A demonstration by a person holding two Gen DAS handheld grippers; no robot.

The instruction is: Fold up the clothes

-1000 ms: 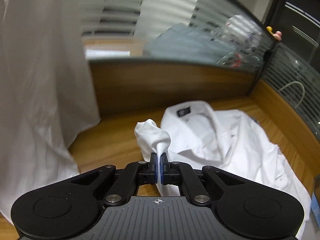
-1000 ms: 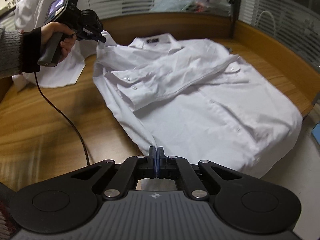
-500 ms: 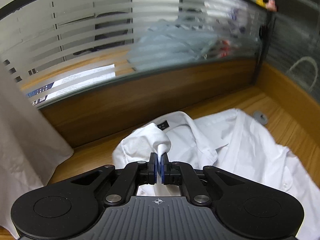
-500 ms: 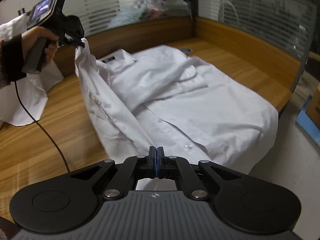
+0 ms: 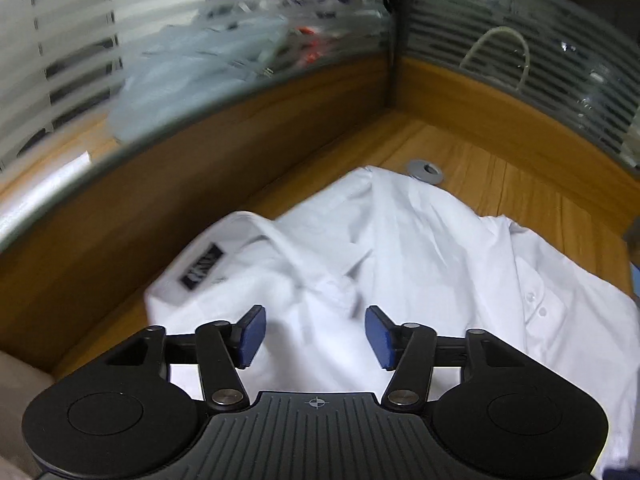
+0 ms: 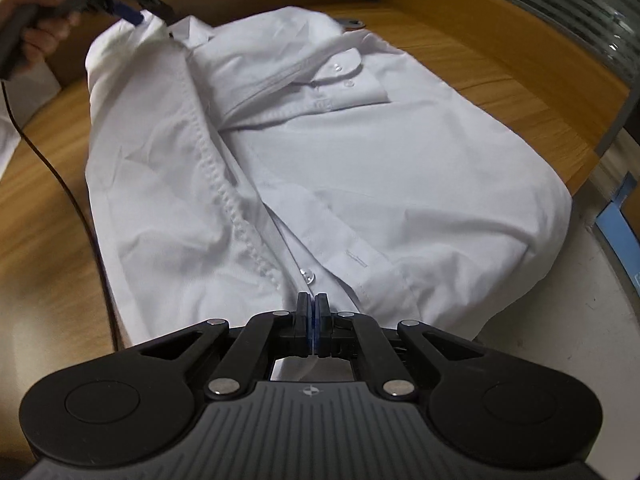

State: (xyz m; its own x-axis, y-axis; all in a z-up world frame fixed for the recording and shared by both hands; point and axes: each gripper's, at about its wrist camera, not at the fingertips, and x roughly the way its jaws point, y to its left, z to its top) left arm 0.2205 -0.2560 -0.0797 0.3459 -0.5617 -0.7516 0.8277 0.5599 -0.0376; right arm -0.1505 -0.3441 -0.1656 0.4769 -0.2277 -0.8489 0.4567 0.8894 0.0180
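A white shirt [image 6: 380, 184] lies buttons-up on the wooden desk [image 6: 36, 208], its left side folded in over the middle and a cuffed sleeve lying across the chest. My right gripper [image 6: 313, 312] is shut on the shirt's hem edge at the near end. In the left wrist view my left gripper [image 5: 315, 336] hangs open just above the shirt [image 5: 420, 264], beside the collar with its black label [image 5: 202, 266]; nothing is between its blue pads [image 5: 252, 336]. The right wrist view shows that left gripper [image 6: 132, 12] at the shirt's far left shoulder, held by a hand [image 6: 36, 16].
A wooden wall with striped glass [image 5: 200, 60] bounds the desk at the back and right. A grey cable grommet [image 5: 426, 170] sits behind the shirt. A black cable [image 6: 60, 176] trails over the desk at left. Another white garment [image 6: 8, 92] lies far left. The desk edge drops off at right.
My left gripper carried the shirt's shoulder inward over the body, then opened and let it go. The right gripper stayed shut on the hem and moved along with the fold.
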